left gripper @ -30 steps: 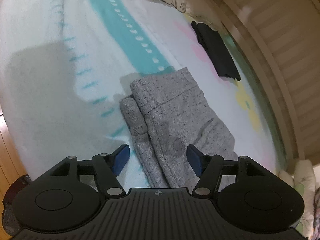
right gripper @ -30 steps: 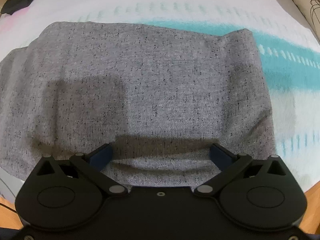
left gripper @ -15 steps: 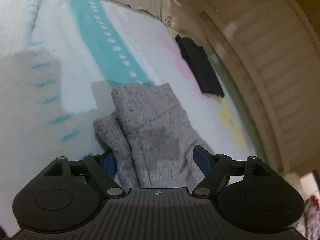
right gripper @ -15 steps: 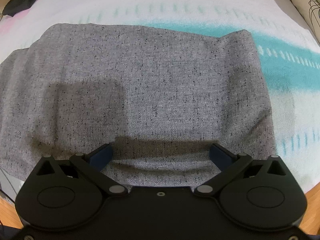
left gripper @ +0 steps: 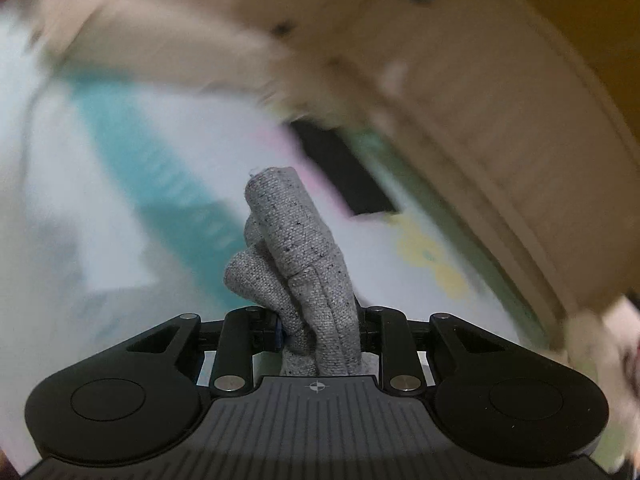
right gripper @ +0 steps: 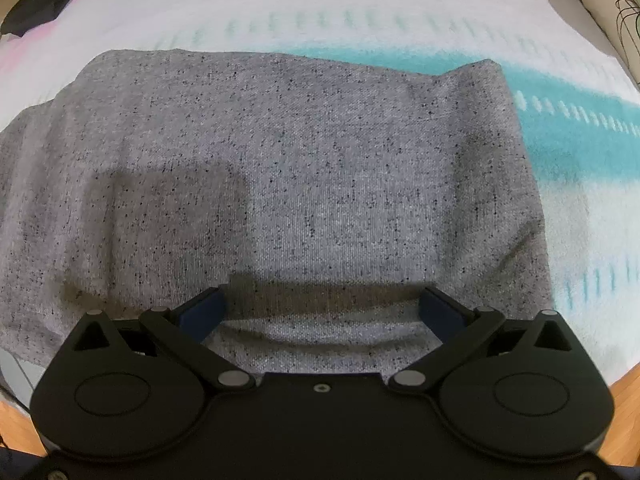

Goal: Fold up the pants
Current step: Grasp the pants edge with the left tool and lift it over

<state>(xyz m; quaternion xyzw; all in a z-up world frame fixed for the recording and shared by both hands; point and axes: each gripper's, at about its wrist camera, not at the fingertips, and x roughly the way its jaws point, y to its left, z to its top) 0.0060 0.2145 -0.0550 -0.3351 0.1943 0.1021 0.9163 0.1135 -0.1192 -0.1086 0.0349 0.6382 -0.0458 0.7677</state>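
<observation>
The grey speckled pants [right gripper: 320,160] lie spread across the white and teal blanket [right gripper: 320,8] in the right wrist view. My right gripper [right gripper: 320,308] points down over their near edge, open, its blue pads wide apart above the cloth. In the left wrist view a bunched end of the pants [left gripper: 296,248] sticks up and forward from between the fingers. My left gripper [left gripper: 320,328] is closing its jaws on that bunch, and the cloth is squeezed between the pads. The background there is blurred by motion.
A black garment [left gripper: 344,172] lies on the blanket near the slatted wooden bed rail [left gripper: 500,140]; it also shows at the top left corner [right gripper: 36,0]. A beige pillow [left gripper: 160,52] lies at the head. Wooden floor [right gripper: 624,392] shows past the bed's edge.
The left gripper went from wide open around the pants' end to closed on it, then lifted and tilted up, so the cloth now stands bunched. The right gripper has not moved.
</observation>
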